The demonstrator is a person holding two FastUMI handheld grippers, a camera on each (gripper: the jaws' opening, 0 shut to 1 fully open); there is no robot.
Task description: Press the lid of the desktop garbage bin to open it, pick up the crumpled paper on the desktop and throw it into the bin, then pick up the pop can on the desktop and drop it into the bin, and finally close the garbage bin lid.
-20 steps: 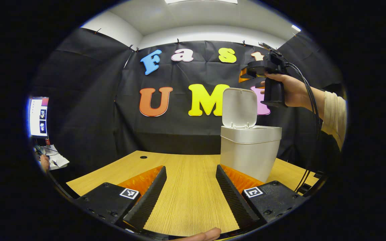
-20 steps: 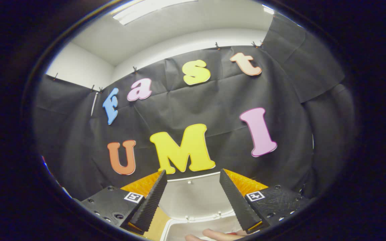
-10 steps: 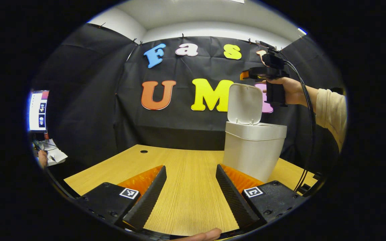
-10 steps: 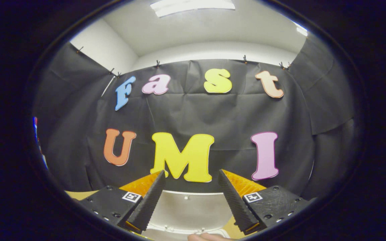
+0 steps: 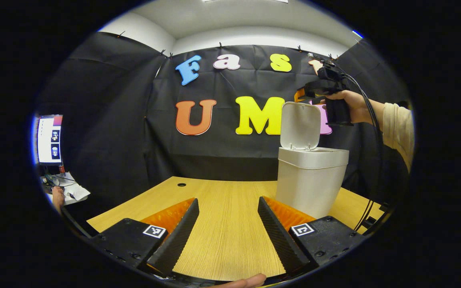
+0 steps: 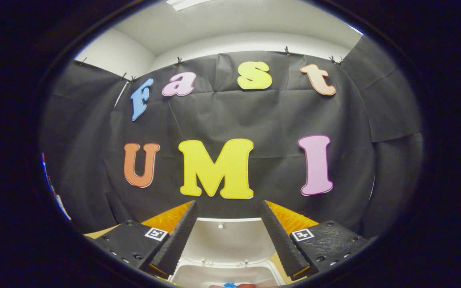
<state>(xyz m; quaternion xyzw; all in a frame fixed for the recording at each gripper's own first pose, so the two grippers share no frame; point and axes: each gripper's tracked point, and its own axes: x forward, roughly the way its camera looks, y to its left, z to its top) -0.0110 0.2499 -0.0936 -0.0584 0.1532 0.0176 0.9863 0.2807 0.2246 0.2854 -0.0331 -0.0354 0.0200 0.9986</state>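
The white bin (image 5: pixel 310 182) stands on the wooden table (image 5: pixel 222 236), its lid (image 5: pixel 300 125) swung upright. My left gripper (image 5: pixel 227 200) hovers open and empty above the table, left of the bin. A hand (image 5: pixel 352 106) holds my right gripper (image 5: pixel 306 90) just above and behind the lid's top edge. In the right gripper view that gripper (image 6: pixel 228 204) is open and empty, with the upright lid (image 6: pixel 230 240) between its fingers and the bin's opening (image 6: pixel 224 275) below. A speck of blue (image 6: pixel 228 285) shows at the opening's lower edge.
A cable hole (image 5: pixel 181 185) marks the table's far left part. A screen (image 5: pixel 49 139) and papers (image 5: pixel 68 192) lie beyond the table's left edge. Black cables (image 5: pixel 368 120) hang from the right gripper down past the bin.
The right gripper has levelled out and sunk a little toward the lid's top. The bin sits slightly farther right in the left gripper view. Both grippers stayed open.
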